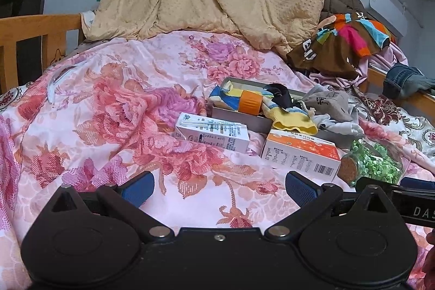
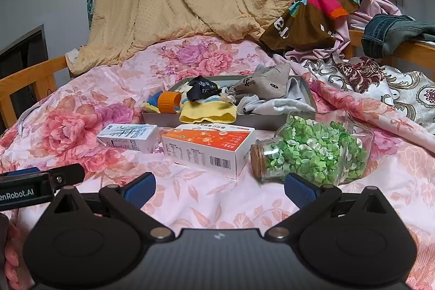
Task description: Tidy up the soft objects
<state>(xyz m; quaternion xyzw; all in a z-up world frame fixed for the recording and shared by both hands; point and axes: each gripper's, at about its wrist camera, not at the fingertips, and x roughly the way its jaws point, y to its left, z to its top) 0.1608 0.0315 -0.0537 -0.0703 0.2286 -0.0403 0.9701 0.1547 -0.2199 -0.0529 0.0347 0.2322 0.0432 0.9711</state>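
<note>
two grippers' jaws wide, two boxes [image 2: 208, 150], one jar [image 2: 312, 151], one tray [image 2: 305, 91]

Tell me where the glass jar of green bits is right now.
The jar lies on its side on the floral bedspread, right of the orange box and just in front of the grey tray.

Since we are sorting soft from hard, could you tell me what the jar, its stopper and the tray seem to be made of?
The jar looks like clear glass: glossy, its green bits showing through. Its stopper looks like cork, speckled brown and matte. The tray seems rigid, grey and matte, perhaps metal or card; I cannot tell which.
</note>
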